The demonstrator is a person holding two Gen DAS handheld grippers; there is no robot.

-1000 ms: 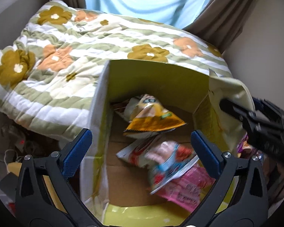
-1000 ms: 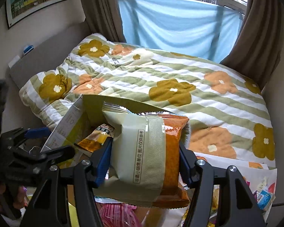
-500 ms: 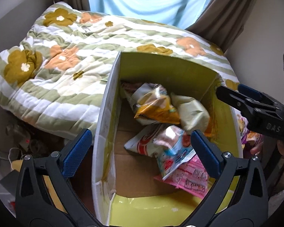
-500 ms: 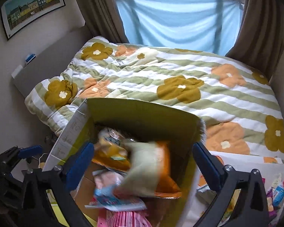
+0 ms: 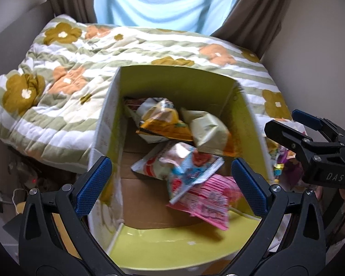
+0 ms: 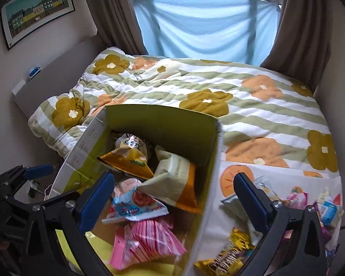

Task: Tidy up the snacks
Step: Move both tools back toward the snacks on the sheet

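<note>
A yellow-green cardboard box [image 5: 177, 80] [image 6: 163, 122] stands open against the bed. Inside lie a pale green and orange packet [image 5: 209, 131] [image 6: 172, 179], a yellow packet [image 5: 163, 124] [image 6: 128, 161], a light blue and red packet [image 5: 188, 172] [image 6: 135, 207] and a pink packet [image 5: 209, 202] [image 6: 145, 243]. My left gripper [image 5: 171, 184] hangs open above the box with nothing between its fingers. My right gripper [image 6: 174, 197] is open wide over the box's right wall, also holding nothing. Each gripper shows at the edge of the other's view: the right gripper [image 5: 292, 124], the left gripper [image 6: 23, 177].
Several loose snack packets [image 6: 322, 207] and a gold packet [image 6: 230, 255] lie on a white printed sheet [image 6: 237, 177] right of the box. A flowered quilt [image 6: 218, 87] covers the bed behind. Cables and clutter [image 5: 23, 179] sit on the floor to the left.
My right gripper opened and let go of the pale green and orange packet, which dropped into the box beside the yellow one. Both grippers have drifted sideways over the box.
</note>
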